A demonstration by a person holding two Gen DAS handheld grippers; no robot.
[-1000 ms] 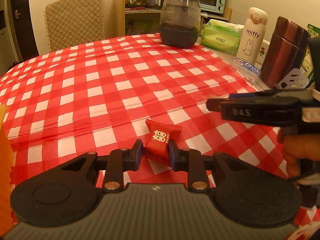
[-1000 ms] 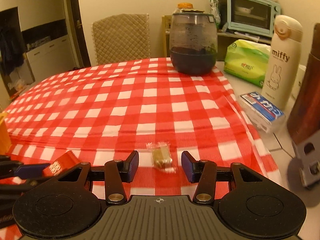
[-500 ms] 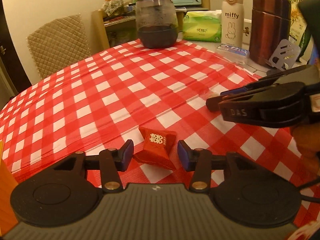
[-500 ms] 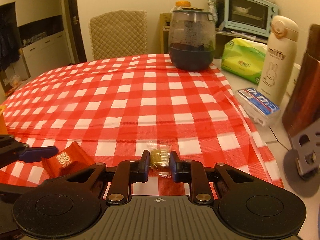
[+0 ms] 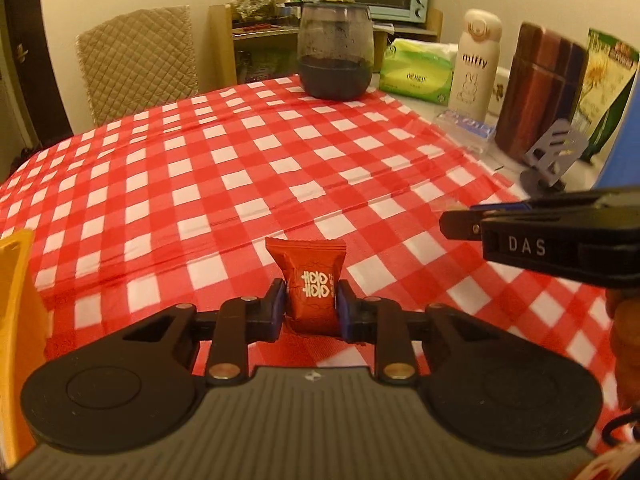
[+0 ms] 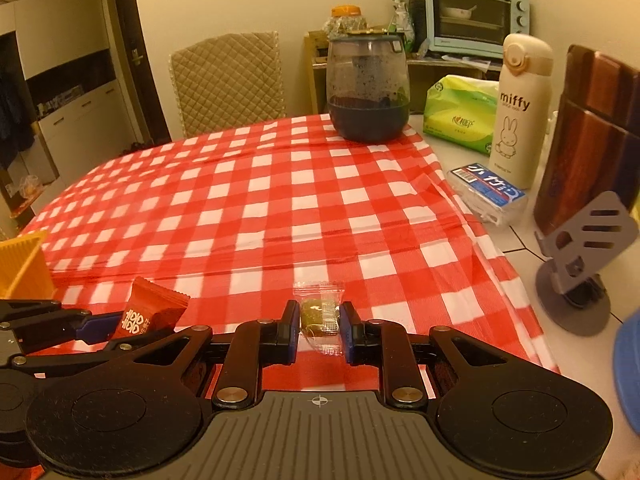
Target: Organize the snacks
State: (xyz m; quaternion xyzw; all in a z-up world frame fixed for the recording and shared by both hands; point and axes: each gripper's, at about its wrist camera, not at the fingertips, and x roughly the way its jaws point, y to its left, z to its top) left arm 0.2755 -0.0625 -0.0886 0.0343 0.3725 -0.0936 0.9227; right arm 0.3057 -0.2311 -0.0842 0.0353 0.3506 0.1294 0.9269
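A red candy packet point(image 5: 310, 280) with white characters stands upright between the pads of my left gripper point(image 5: 311, 304). Its jaws are closing, and the pads press on the packet's sides, holding it a little above the red-checked tablecloth point(image 5: 240, 152). My right gripper point(image 6: 320, 320) is shut on a small clear-wrapped greenish candy point(image 6: 320, 311), also held just off the cloth. In the right wrist view the left gripper point(image 6: 104, 328) and the red packet point(image 6: 148, 316) sit low on the left. In the left wrist view the right gripper point(image 5: 452, 226) reaches in from the right.
A yellow container point(image 6: 24, 264) stands at the left edge. At the back and right are a dark glass jar point(image 6: 368, 92), a green tissue pack point(image 6: 460, 120), a miffy bottle point(image 6: 520, 108), a blue-white pack point(image 6: 488, 192), a brown flask point(image 6: 588, 140) and a grey stand point(image 6: 580, 264).
The left jaws opened around the red packet, then closed on it and raised it upright. The right jaws closed on the clear-wrapped candy and lifted it slightly.
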